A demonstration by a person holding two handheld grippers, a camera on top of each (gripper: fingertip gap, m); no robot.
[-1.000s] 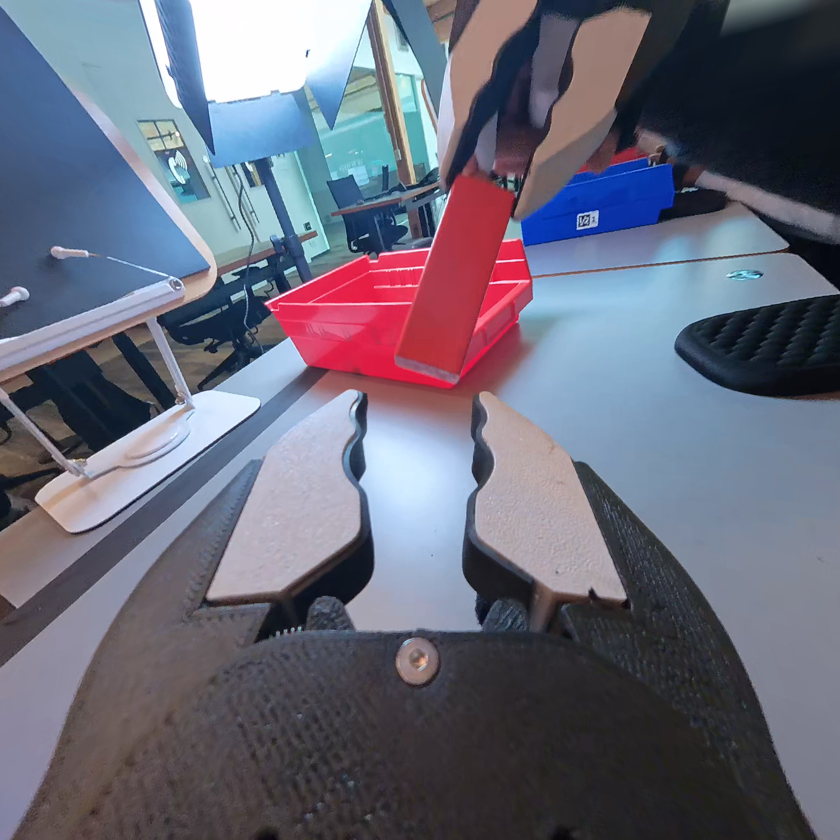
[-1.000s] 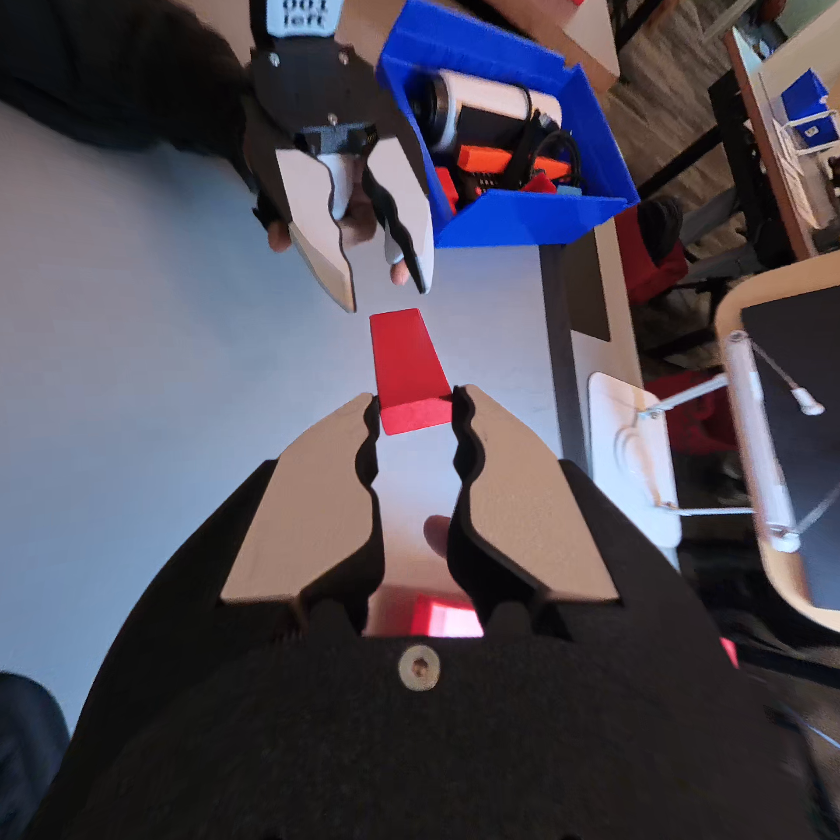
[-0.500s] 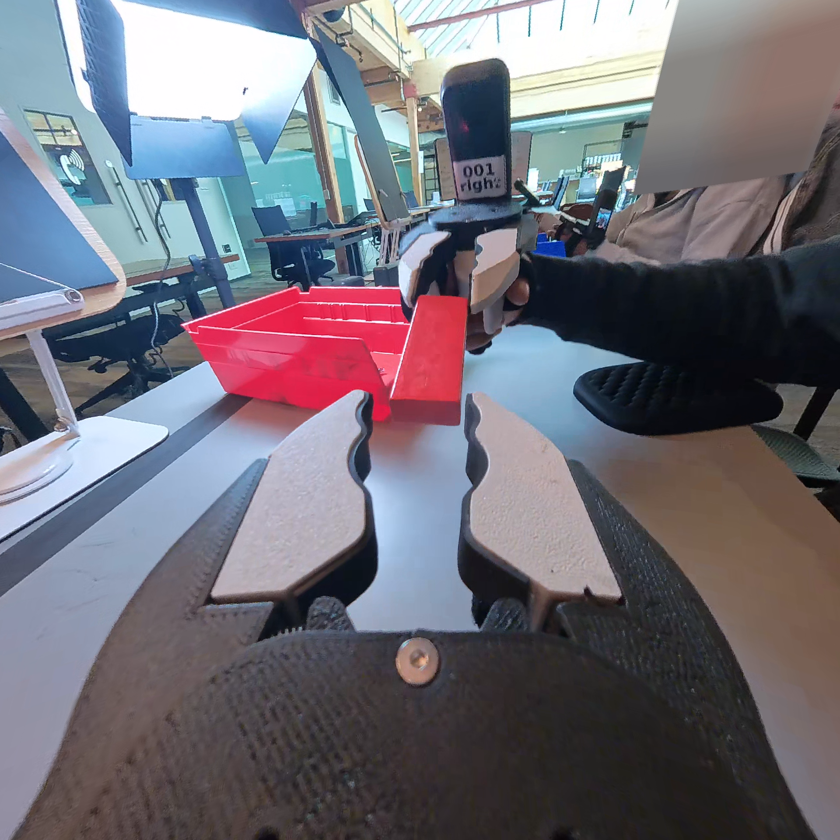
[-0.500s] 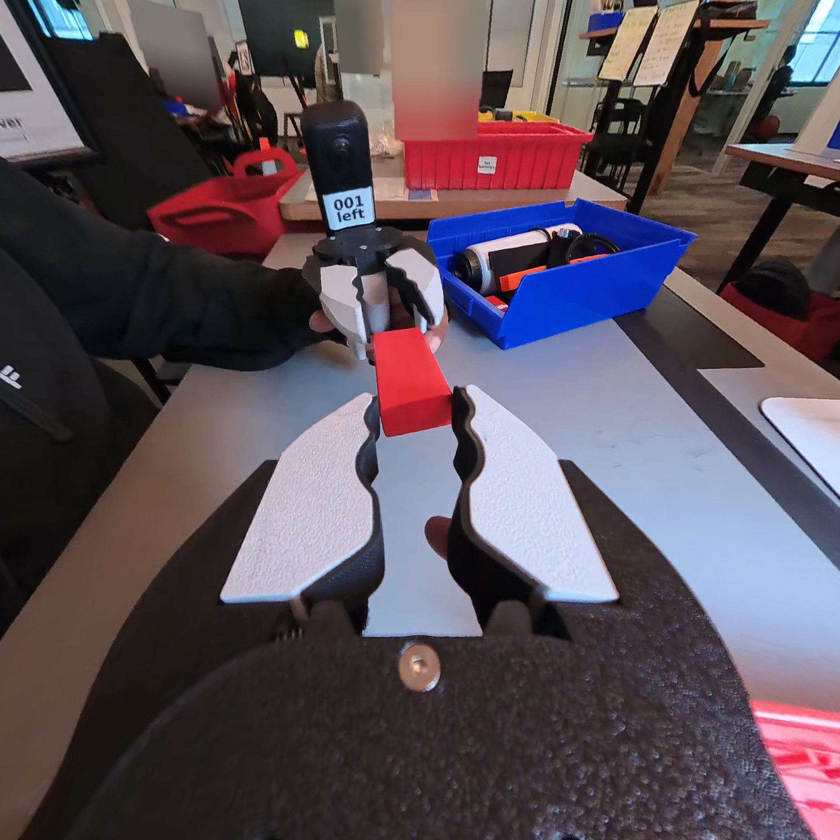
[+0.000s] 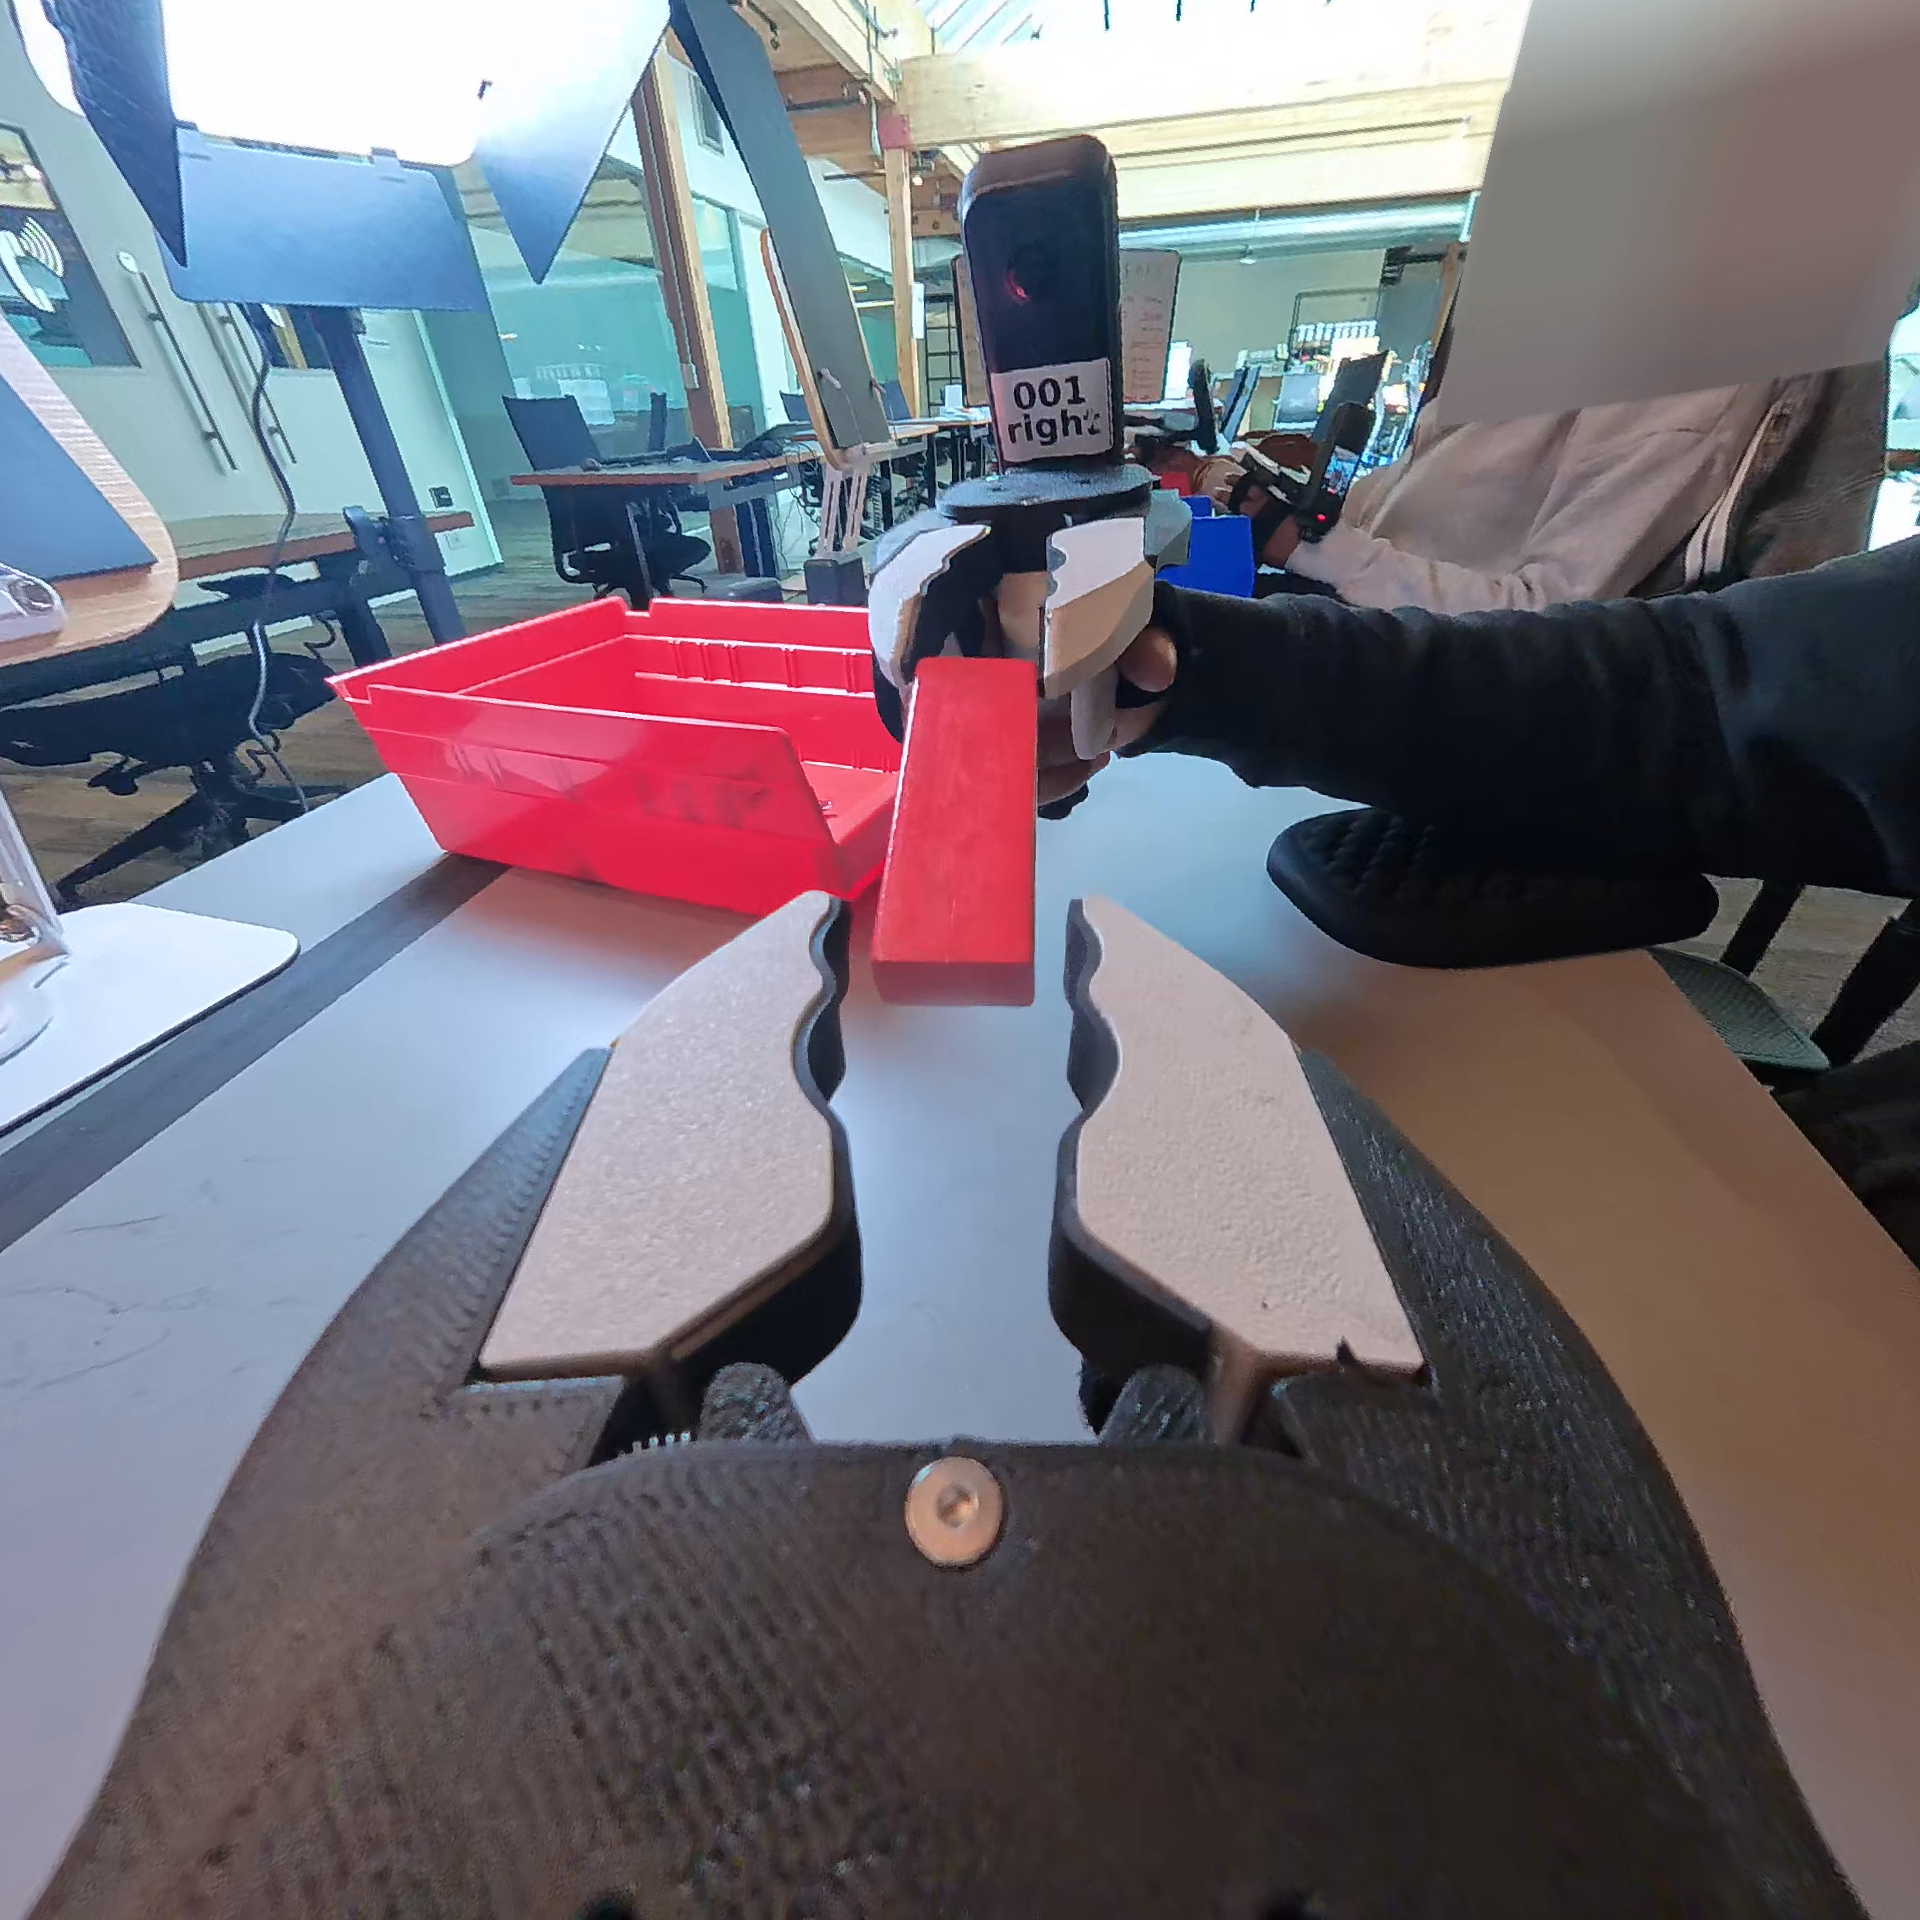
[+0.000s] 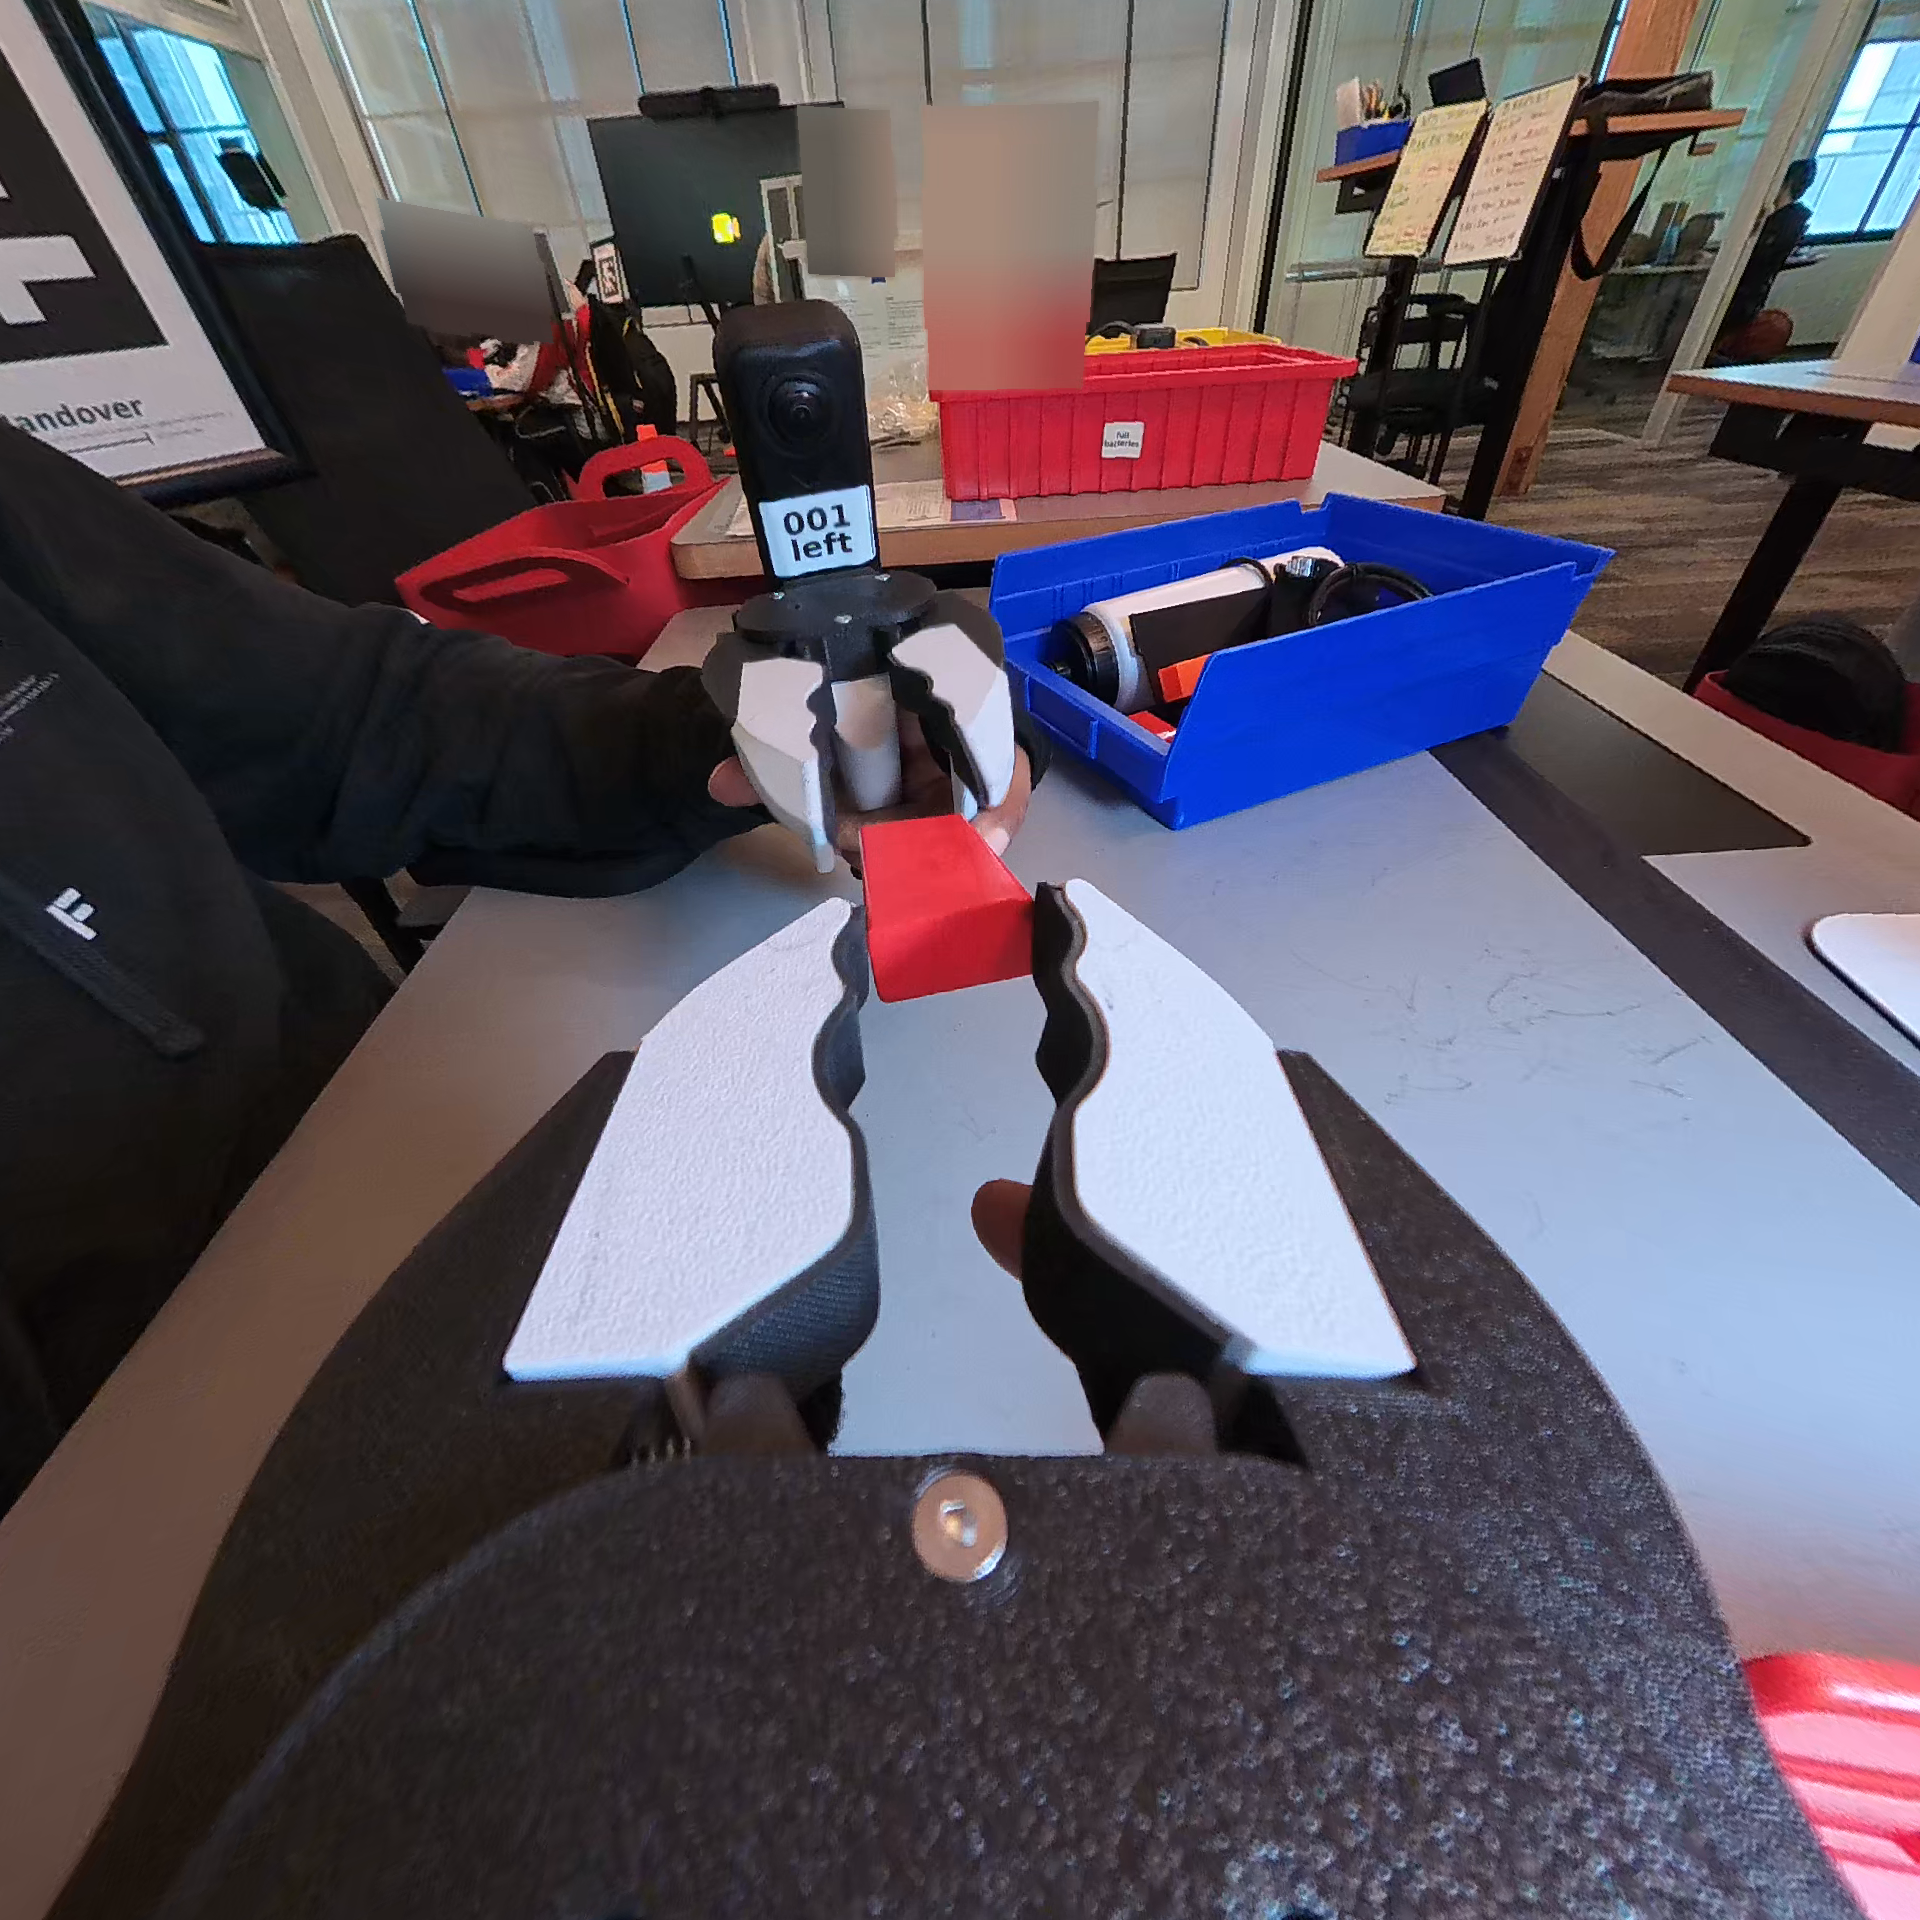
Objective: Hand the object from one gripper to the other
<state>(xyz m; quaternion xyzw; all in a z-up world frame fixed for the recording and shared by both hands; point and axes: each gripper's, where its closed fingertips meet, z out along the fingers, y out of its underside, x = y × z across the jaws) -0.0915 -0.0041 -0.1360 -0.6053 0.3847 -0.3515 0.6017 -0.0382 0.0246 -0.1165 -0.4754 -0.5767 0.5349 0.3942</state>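
Note:
A red rectangular block hangs level above the grey table. My right gripper is shut on one end of the block. It shows across the table in the left wrist view, holding the far end. My left gripper is open, and the block's near end sits between its fingertips with a small gap on each side. In the right wrist view the left gripper faces me, jaws apart around the block's far end.
A red bin stands on the table behind the block. A blue bin with a white cylinder and other items sits at the right. A black padded chair arm is by the table edge, and a white stand base at the left. The gap from one gripper's tips to the other's is roughly 7 cm.
The right gripper has swung from pointing down to level, and the two grippers have closed in. The block's free end now lies between the left fingertips. Left jaws remain open.

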